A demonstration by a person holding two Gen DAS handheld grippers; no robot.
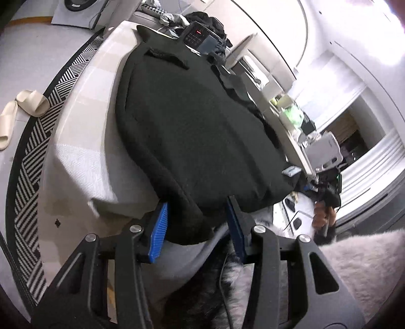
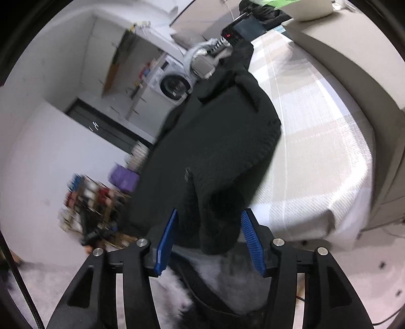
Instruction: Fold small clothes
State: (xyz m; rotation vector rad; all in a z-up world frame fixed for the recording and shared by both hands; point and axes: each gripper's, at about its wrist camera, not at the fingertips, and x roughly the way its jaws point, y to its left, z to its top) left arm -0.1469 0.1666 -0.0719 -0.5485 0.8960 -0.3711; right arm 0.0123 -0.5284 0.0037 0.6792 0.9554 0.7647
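A black knitted garment point(image 1: 192, 121) lies spread over a bed with a pale checked cover point(image 1: 83, 162). Its near edge hangs between the blue pads of my left gripper point(image 1: 197, 205), whose jaws stand apart around the cloth. In the right wrist view the same garment point(image 2: 215, 141) hangs with a corner between the blue pads of my right gripper point(image 2: 208, 215), jaws also apart. The right gripper and the hand holding it show in the left wrist view point(image 1: 326, 200) at the garment's far corner.
A black device with a red display point(image 1: 200, 35) and a pile of clothes point(image 1: 174, 17) lie at the bed's far end. Slippers point(image 1: 22, 108) sit on the floor by a striped rug point(image 1: 38, 141). A washing machine point(image 2: 174, 86) stands in the background.
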